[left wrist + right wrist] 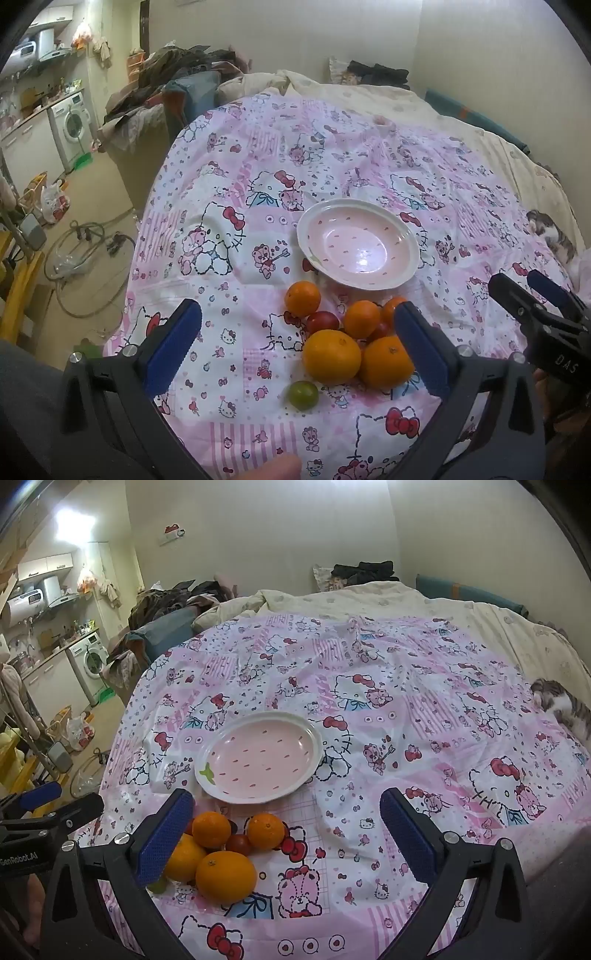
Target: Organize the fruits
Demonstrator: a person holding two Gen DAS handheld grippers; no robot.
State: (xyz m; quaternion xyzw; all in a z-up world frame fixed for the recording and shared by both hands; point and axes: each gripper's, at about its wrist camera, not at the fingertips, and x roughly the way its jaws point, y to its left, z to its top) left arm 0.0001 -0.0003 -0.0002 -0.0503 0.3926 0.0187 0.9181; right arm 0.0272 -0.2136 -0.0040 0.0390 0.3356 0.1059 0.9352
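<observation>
A pink strawberry-print plate [400,236] [314,746] lies empty on the cartoon-print bedsheet [258,166]. Just in front of it sits a cluster of several oranges [331,356] [226,877], small red fruits [322,322] [239,843] and one small green fruit [303,395]. My left gripper [297,341] hovers open over the near side of the cluster, its right finger beside the nearest orange. My right gripper [286,834] is open too, with the fruits at its left finger; it shows at the right edge of the left wrist view [532,291].
A cat [565,705] [554,232] lies at the bed's right edge. Clothes [177,74] are piled beyond the bed's far left corner. A washing machine [72,125], bags and a hose [85,258] occupy the floor to the left.
</observation>
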